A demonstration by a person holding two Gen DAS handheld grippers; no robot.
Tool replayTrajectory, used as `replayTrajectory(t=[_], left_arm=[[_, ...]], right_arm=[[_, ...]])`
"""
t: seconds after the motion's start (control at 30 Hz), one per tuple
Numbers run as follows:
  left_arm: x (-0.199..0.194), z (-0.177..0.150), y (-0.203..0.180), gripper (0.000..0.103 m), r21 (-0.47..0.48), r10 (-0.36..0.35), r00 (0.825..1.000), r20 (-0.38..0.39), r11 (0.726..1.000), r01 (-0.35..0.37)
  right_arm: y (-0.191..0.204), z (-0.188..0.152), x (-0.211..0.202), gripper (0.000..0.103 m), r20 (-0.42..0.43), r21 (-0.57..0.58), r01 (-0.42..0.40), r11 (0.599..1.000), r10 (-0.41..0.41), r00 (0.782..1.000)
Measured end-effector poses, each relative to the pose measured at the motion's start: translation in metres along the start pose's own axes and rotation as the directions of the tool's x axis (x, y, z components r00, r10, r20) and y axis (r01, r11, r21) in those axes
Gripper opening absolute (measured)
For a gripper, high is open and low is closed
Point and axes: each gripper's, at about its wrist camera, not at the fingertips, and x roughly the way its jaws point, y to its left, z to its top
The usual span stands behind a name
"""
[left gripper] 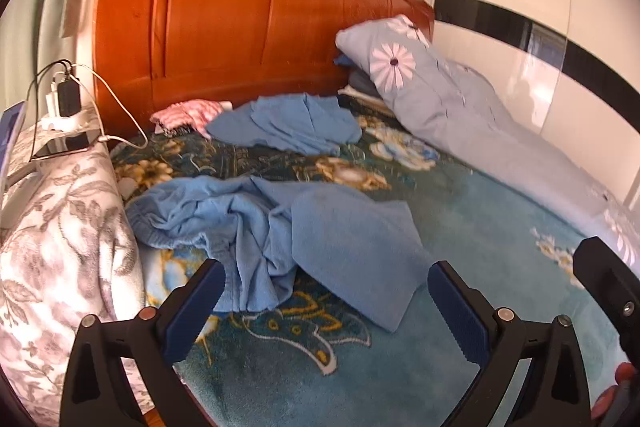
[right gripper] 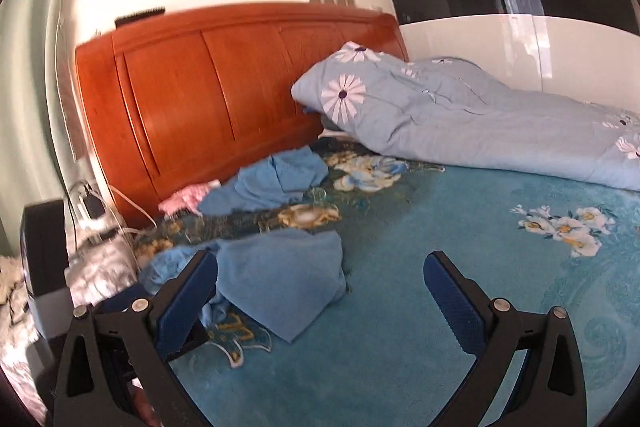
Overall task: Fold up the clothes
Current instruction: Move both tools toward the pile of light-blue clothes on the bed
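Observation:
A crumpled light-blue garment [left gripper: 280, 227] lies on the teal flowered bedspread [left gripper: 480, 227], close in front of my left gripper [left gripper: 326, 291], which is open and empty above it. The garment also shows in the right wrist view [right gripper: 276, 275], to the left of my right gripper [right gripper: 320, 285], which is open and empty over bare bedspread [right gripper: 460, 227]. A second blue garment [left gripper: 288, 123] [right gripper: 276, 179] lies farther back near the headboard, with a pink-and-white striped garment [left gripper: 188, 115] [right gripper: 188, 197] beside it.
An orange wooden headboard [left gripper: 240, 27] stands behind. A pale blue daisy quilt [left gripper: 460, 107] [right gripper: 480, 119] is heaped along the right. A grey flowered blanket [left gripper: 60, 247] is on the left, with chargers and cables [left gripper: 68, 99] on a bedside stand. The other gripper's body [left gripper: 608, 279] shows at right.

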Motion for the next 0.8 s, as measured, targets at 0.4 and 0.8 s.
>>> replayTrajectory(t=[0.4,0.8], left_arm=[[-0.001,0.003,0.011,0.103,-0.045,-0.068,0.997,-0.031,0.997,0.067],[0.006,0.004,0.02,0.103,-0.036,-0.03,0.999,-0.04,0.999,0.029]], right_arm=[[-0.069,0.004,-0.03,0.103,-0.101,-0.019,-0.132,0.991,0.129,0.986],[-0.055,0.004,-0.008,0.103,-0.249,-0.031,-0.139,0.99,0.127,0.96]])
